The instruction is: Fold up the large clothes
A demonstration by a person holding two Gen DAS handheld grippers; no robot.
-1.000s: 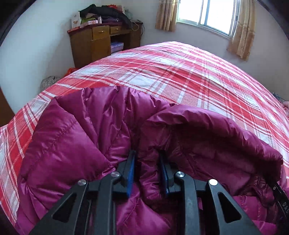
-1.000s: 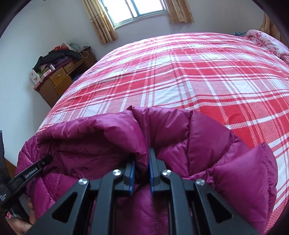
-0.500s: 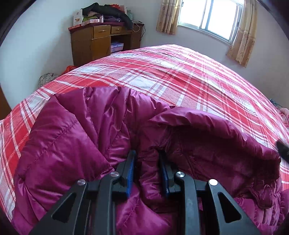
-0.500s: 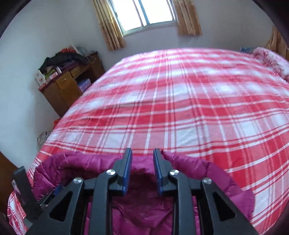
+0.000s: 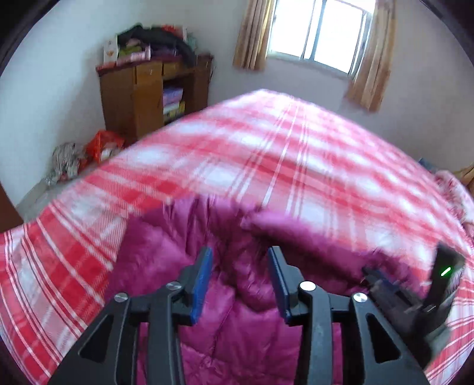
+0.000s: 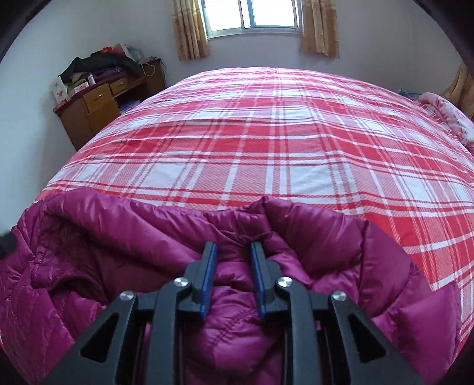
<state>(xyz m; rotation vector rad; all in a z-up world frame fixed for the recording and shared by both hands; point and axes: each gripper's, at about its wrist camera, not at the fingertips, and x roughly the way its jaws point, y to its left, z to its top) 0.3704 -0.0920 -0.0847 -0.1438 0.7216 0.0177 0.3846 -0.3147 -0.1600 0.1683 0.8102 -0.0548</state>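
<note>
A magenta down jacket (image 5: pixel 237 331) lies bunched at the near edge of a bed with a red and white plaid cover (image 5: pixel 296 165). My left gripper (image 5: pixel 240 251) hovers above the jacket. Its jaws are opening and nothing is pinched between the blue pads; this view is blurred by motion. At the right edge of that view the right tool's black housing (image 5: pixel 444 275) shows a green light. In the right wrist view my right gripper (image 6: pixel 234 245) hangs just over a puffy fold of the jacket (image 6: pixel 133 237). Its jaws stand a narrow gap apart, with the fabric below them, not gripped.
The plaid bed cover (image 6: pixel 266 148) stretches far beyond the jacket. A wooden desk (image 6: pixel 97 103) piled with clothes stands at the back left, with bags on the floor (image 5: pixel 89 154) beside it. A curtained window (image 6: pixel 251 17) is behind, and pink bedding (image 6: pixel 444 112) lies far right.
My left gripper let go of the jacket fold, spread its jaws and rose. The right gripper released its fold, lifted clear, then shifted sideways over the jacket.
</note>
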